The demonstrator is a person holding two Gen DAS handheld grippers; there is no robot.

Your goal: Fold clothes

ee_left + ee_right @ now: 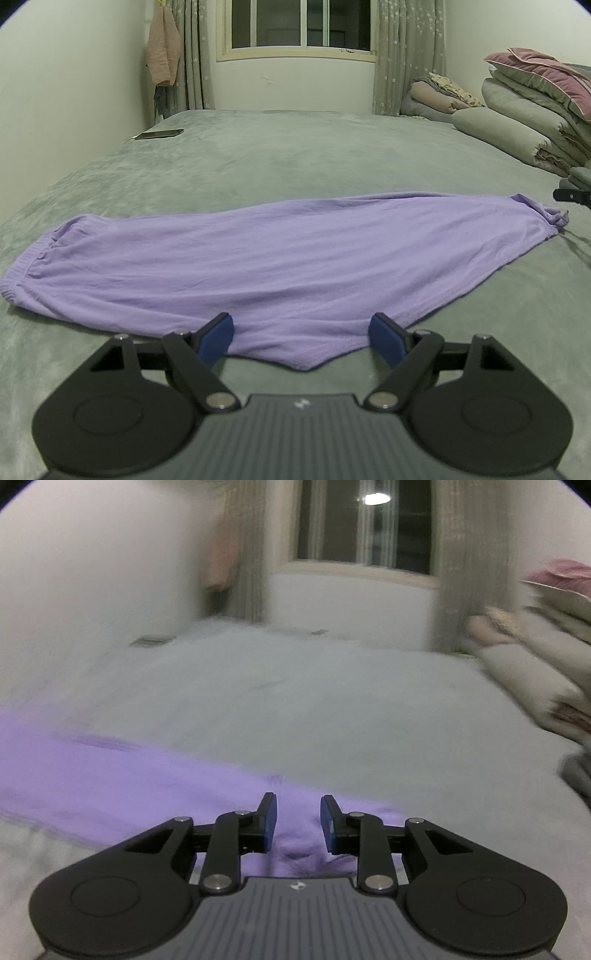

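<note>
Lilac knit, thin and limp — purple garment (236,258) spread flat across the grey-green bed cover (295,155), stretching away to both sides ahead of the left gripper (301,332). Left fingers spread wide, nothing pinched, the pointed near hem lying just between and below the blue pads (218,336). Right gripper (298,819) parted a little with a clear gap, a puckered bit of the cloth beneath that gap but not pressed by either pad; view blurred. Likely light, soft, prone to sagging and bunching rather than holding shape, so best taken at a stitched edge: the ribbed band far left of the left fingers, or the near hem right at the tips. Plenty of bare cover beyond the fingers for folding over. Stacked quilts (532,118) well off to the right, a phone (159,133) far ahead-left near the wall.
</note>
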